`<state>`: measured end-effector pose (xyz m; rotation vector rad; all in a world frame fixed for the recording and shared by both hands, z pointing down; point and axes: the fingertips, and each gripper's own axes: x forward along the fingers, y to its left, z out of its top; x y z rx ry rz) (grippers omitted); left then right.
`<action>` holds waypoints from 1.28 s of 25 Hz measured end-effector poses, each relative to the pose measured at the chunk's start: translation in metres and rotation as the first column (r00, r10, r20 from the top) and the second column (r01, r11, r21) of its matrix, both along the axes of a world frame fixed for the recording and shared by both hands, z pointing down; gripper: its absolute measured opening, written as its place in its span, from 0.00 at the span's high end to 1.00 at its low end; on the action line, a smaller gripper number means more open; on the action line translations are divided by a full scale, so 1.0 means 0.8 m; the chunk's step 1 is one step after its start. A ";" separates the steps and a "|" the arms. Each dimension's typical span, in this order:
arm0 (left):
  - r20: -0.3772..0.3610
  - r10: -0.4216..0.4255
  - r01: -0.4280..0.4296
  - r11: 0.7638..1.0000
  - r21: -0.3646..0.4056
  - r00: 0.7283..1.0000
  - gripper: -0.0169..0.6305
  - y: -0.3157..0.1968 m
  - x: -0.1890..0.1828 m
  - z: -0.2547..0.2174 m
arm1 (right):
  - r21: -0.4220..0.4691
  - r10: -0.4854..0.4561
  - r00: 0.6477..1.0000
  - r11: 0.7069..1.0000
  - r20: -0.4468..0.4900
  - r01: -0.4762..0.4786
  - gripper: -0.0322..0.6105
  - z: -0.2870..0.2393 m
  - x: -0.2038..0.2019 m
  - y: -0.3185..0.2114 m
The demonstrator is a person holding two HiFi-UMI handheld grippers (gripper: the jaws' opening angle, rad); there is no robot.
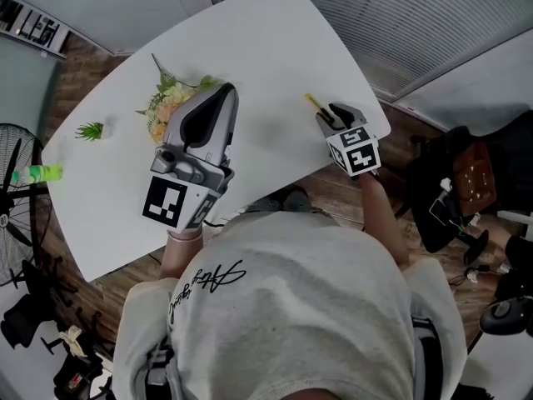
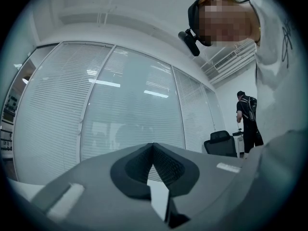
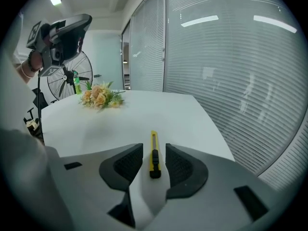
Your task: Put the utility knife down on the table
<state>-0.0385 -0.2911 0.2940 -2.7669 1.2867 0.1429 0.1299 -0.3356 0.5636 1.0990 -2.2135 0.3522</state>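
Note:
A yellow utility knife (image 3: pixel 153 154) with a black slider lies flat on the white table (image 3: pixel 144 110), near its right edge in the head view (image 1: pixel 315 105). My right gripper (image 3: pixel 154 148) stands open around the knife's near end, with a gap between each pad and the knife. The head view shows this gripper (image 1: pixel 333 117) tilted down at the table. My left gripper (image 1: pixel 221 90) is held up above the table, shut and empty. In its own view the left gripper (image 2: pixel 153 146) points level at glass walls with its jaws pressed together.
A bouquet of pale flowers (image 1: pixel 171 98) lies at the table's left part, with a small green sprig (image 1: pixel 89 130) beyond it. A standing fan (image 1: pixel 12 161) is off the left edge. A chair with a bag (image 1: pixel 466 177) stands to the right. Blinds cover the glass wall (image 3: pixel 231 71).

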 end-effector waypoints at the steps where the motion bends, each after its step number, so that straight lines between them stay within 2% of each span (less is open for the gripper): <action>1: -0.001 0.006 -0.006 1.000 0.001 1.000 0.99 0.000 0.002 0.000 | 0.013 0.007 1.000 1.000 0.009 -0.007 0.72 -0.006 0.001 0.000; 7: 0.001 0.045 -0.045 0.999 0.011 0.999 0.99 -0.003 0.017 -0.004 | 0.108 0.027 0.997 0.994 0.076 -0.035 0.72 -0.060 0.003 -0.002; 13: 0.002 0.082 -0.082 0.996 0.019 0.997 0.99 -0.008 0.033 -0.006 | 0.226 0.028 0.990 0.972 0.141 -0.060 0.72 -0.127 0.007 0.000; 25: 0.000 0.139 -0.139 0.990 0.035 0.990 0.99 -0.018 0.058 -0.016 | 0.453 -0.016 0.966 0.885 0.258 -0.106 0.74 -0.261 0.014 0.016; 32: 0.008 0.169 -0.169 0.985 0.040 0.986 0.99 -0.022 0.070 -0.023 | 0.540 -0.054 0.954 0.833 0.294 -0.119 0.75 -0.319 0.017 0.028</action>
